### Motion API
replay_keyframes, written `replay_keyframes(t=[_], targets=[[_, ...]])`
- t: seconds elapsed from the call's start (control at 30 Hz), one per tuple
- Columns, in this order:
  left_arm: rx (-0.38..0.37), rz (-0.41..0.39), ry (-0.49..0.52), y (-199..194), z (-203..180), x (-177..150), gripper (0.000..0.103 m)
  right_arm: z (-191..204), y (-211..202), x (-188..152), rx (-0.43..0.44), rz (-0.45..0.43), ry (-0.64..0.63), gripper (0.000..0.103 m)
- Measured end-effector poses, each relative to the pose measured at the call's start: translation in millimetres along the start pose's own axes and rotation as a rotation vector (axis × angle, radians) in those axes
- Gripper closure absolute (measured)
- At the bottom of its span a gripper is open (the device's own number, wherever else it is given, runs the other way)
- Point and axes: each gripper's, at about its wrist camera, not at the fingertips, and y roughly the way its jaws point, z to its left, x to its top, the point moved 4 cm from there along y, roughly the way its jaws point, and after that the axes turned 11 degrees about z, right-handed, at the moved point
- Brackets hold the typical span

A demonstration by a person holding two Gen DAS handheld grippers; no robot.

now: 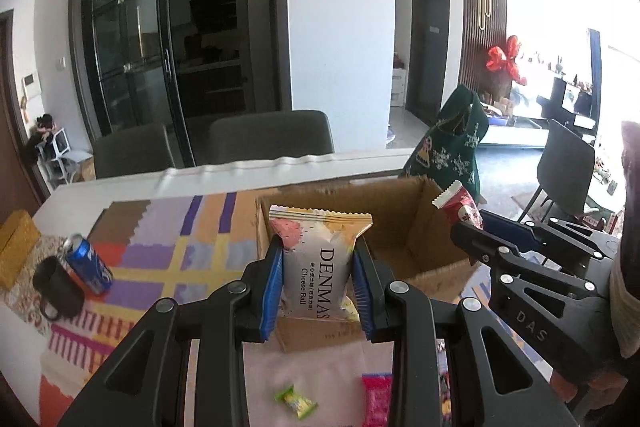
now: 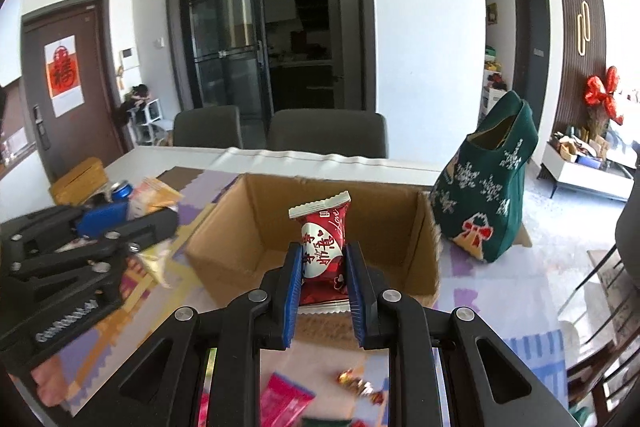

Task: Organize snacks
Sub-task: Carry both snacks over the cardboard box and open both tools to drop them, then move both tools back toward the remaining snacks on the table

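Note:
My left gripper is shut on a white Cheese Ball snack packet, held upright just in front of the open cardboard box. In the right wrist view my right gripper is shut on a red snack packet, also upright over the near edge of the same cardboard box, whose inside shows bare. Each gripper shows in the other's view: the right gripper at the right with its red packet, the left gripper at the left.
Loose sweets lie on the patterned cloth below the grippers: a green candy, a pink packet, a gold-wrapped candy. A blue can and dark mug stand left. A green Christmas bag sits right of the box.

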Motion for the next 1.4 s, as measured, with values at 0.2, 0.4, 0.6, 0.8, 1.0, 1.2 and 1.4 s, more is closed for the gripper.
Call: replay_keyframes(t=[0.2,0.4,0.6,0.8,1.0,1.2,1.4], targets=[[0.017,0.018,0.02,16,0,26,0.071,-13,19,23,-0.001,0.036,0.02,0.081],[-0.009,0.108,0.003,52,6,38,0.071,-18,39,35,0.004,0.079,0.023,0.081],[-0.032,0.21,-0.031,84,9,36,0.069,-20,59,40,0.006,0.126,0.022,0.08],[-0.002,0.222,-0.029,84,14,28,0.04,-20,67,41,-0.061,0.152,0.005,0.057],[-0.002,0.22,-0.035,63,18,17,0.034,-17,54,33,-0.079,0.148,-0.006,0.053],[-0.005,0.227,-0.038,44,22,0,0.03,-8,39,21,-0.053,0.165,-0.002,0.052],[-0.004,0.228,-0.042,29,31,-22,0.03,4,31,1,-0.026,0.195,0.008,0.051]])
